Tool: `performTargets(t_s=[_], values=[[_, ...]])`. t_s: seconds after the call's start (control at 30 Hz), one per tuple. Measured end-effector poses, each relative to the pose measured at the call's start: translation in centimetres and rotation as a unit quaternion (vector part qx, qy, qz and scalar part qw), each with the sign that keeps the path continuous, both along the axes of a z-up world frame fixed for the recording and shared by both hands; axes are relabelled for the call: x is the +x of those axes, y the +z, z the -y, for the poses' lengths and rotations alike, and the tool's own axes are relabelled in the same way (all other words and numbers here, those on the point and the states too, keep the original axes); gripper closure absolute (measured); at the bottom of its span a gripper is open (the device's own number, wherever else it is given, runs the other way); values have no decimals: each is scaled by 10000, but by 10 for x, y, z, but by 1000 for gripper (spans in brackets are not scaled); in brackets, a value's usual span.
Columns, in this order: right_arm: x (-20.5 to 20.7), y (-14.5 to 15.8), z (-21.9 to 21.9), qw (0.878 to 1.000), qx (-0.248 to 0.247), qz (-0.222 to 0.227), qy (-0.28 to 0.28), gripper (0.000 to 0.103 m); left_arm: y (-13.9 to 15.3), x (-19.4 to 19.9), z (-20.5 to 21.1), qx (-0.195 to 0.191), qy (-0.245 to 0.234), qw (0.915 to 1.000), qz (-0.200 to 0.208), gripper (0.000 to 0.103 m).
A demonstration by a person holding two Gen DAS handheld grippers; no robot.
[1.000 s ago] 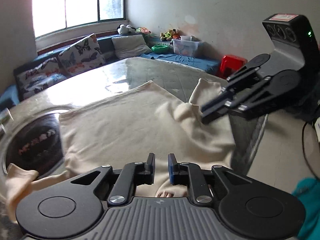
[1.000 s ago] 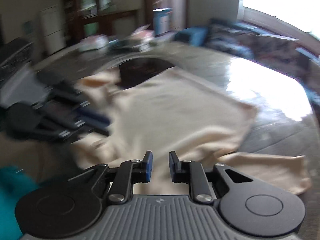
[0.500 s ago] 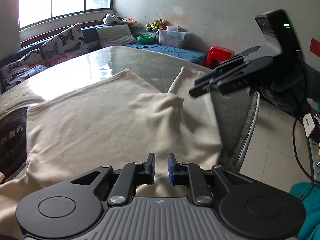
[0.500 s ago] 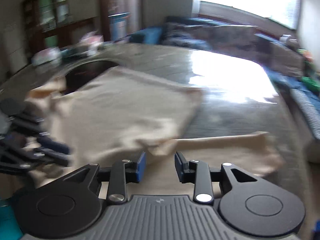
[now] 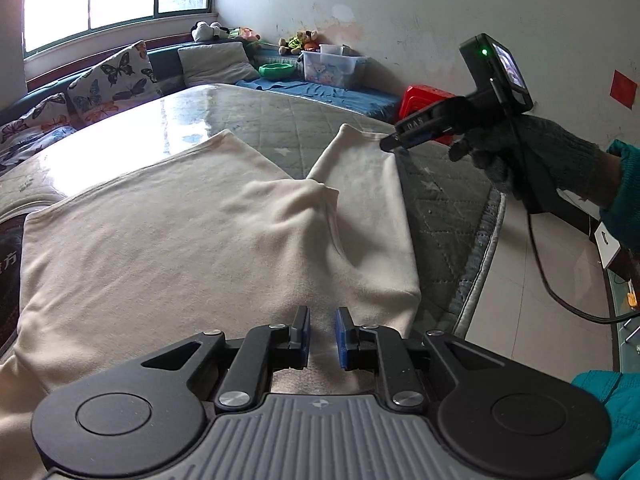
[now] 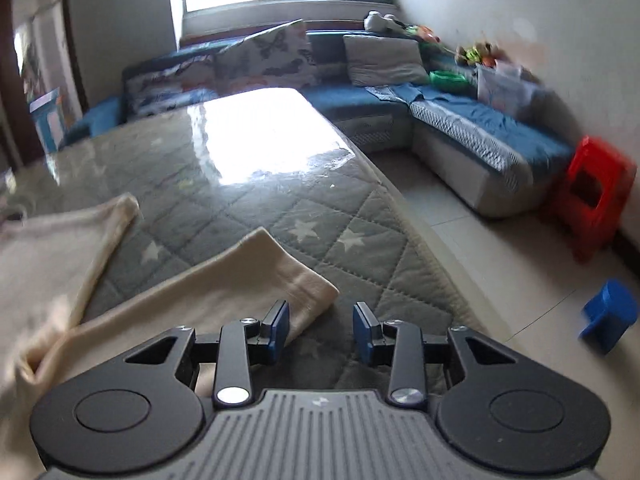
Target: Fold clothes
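A cream long-sleeved top (image 5: 160,240) lies spread on the grey quilted mattress (image 5: 304,136). One sleeve (image 5: 360,184) runs away toward the mattress's right edge. My left gripper (image 5: 322,336) hovers low over the top's near hem, its pads a narrow gap apart with nothing pinched between them. A gloved hand holds my right gripper (image 5: 390,143) at the sleeve's far end. In the right wrist view the right gripper (image 6: 322,332) has its jaws opening. The sleeve's cuff (image 6: 296,292) lies just ahead of its left pad, and only mattress shows between the pads.
The mattress edge (image 6: 432,280) drops to a tiled floor on the right. A red stool (image 6: 592,196) and a blue stool (image 6: 608,316) stand there. A blue corner sofa (image 6: 460,120) with cushions and a plastic box runs along the wall. A cable (image 5: 560,292) hangs from the right gripper.
My right gripper swung from over the top's middle out to the sleeve's far end, rolled level, and its jaws widened. My left gripper crept forward and lower over the hem.
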State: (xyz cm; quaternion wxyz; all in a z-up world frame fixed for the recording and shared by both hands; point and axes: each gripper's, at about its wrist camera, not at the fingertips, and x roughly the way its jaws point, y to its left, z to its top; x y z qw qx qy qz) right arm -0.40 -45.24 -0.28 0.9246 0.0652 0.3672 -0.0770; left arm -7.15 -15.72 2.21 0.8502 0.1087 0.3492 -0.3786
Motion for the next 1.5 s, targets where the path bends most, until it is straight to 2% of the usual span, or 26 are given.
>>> performTargets(t_s=[0.03, 0.07, 0.1, 0.2, 0.4, 0.5, 0.63, 0.7, 0.87, 0.93, 1.03, 1.1, 1.2, 1.27, 1.33, 1.5], values=[[0, -1, 1, 10000, 12, 35, -6, 68, 0, 0, 0, 1, -4, 10000, -1, 87], [1, -1, 0, 10000, 0, 62, 3, 73, 0, 1, 1, 3, -4, 10000, -2, 87], [1, -2, 0, 10000, -13, 90, 11, 84, 0, 1, 1, 4, -4, 10000, -3, 87], [3, 0, -3, 9998, -101, 149, -5, 98, 0, 1, 3, 17, -5, 10000, -1, 87], [-23, 26, -4, 9952, -857, 394, -257, 99, -1, 1, 7, -35, -133, 9999, -23, 87], [-37, 27, -1, 9912, -1232, 275, -402, 99, -3, -1, 11, -73, -216, 9997, -17, 86], [-37, 9, 4, 9912, -1240, -192, -428, 98, -2, 0, 11, -79, -210, 9997, -46, 85], [-34, 6, 2, 9908, -1266, -243, -404, 88, 1, 3, 4, -69, -96, 9999, -25, 85], [-25, 29, -13, 9922, -1235, 114, -77, 87, 11, 26, -23, -41, 515, 9987, 48, 79], [-16, 36, -22, 9938, -1079, 192, 196, 86, 13, 41, -35, 55, 897, 9959, 53, 78], [6, 41, -43, 9951, -515, 188, 825, 85, 17, 64, -54, 209, 1480, 9888, 54, 73], [22, 40, -56, 9929, -222, 114, 1165, 85, 18, 79, -67, 324, 1867, 9819, 26, 71], [45, 37, -80, 9871, -58, 61, 1596, 84, 23, 105, -86, 441, 2364, 9706, -71, 70], [61, 35, -94, 9831, 25, 11, 1832, 80, 25, 122, -95, 541, 2658, 9625, -22, 65], [76, 32, -107, 9799, 110, -64, 1991, 77, 26, 140, -102, 548, 2826, 9577, -12, 59], [107, 22, -122, 9770, 172, -275, 2108, 76, 20, 180, -107, 543, 3070, 9501, -43, 59]])
